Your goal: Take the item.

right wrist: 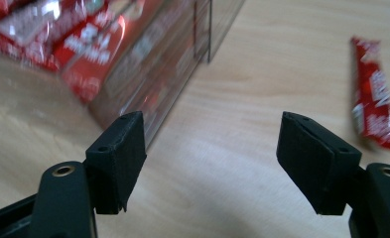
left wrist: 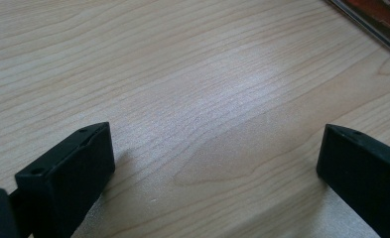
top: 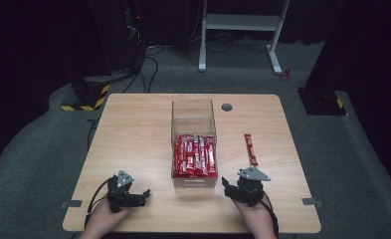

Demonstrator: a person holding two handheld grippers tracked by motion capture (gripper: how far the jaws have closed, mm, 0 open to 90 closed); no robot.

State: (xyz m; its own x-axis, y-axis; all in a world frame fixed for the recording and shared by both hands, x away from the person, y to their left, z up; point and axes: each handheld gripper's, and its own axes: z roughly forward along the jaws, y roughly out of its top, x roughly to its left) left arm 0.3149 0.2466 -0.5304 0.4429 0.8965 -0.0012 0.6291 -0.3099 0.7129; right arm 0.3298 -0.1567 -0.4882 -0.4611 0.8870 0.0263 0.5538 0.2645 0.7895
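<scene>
The right gripper [top: 240, 189], nearest the camera at the table's near edge at about five o'clock, has its jaws standing wide with nothing between them; in the right gripper view [right wrist: 210, 158] only bare wood lies between the two black pads. Just beyond it, at about one o'clock from that gripper, one loose red sachet [top: 251, 149] lies flat on the table, apart from the jaws and untouched; the right gripper view has it at upper right [right wrist: 376, 94], slightly blurred. To the left of that sachet, near the middle of the table, stands one clear plastic box [top: 193, 117], its near half packed with more red sachets [top: 195, 155] lying side by side; they overlap too much to count surely. The right gripper view shows the box's near corner just ahead of the left pad [right wrist: 182, 79], not touching it. The left gripper [top: 133, 195] rests at about seven o'clock on the table, well apart from the box, its jaws also spread wide and empty, with plain wood between them in the left gripper view [left wrist: 215, 168]. The table [top: 133, 129] carries two grippers, one box and one loose sachet. One small round grommet [top: 227, 107] sits in the tabletop at about twelve o'clock, just right of the box's far end.
</scene>
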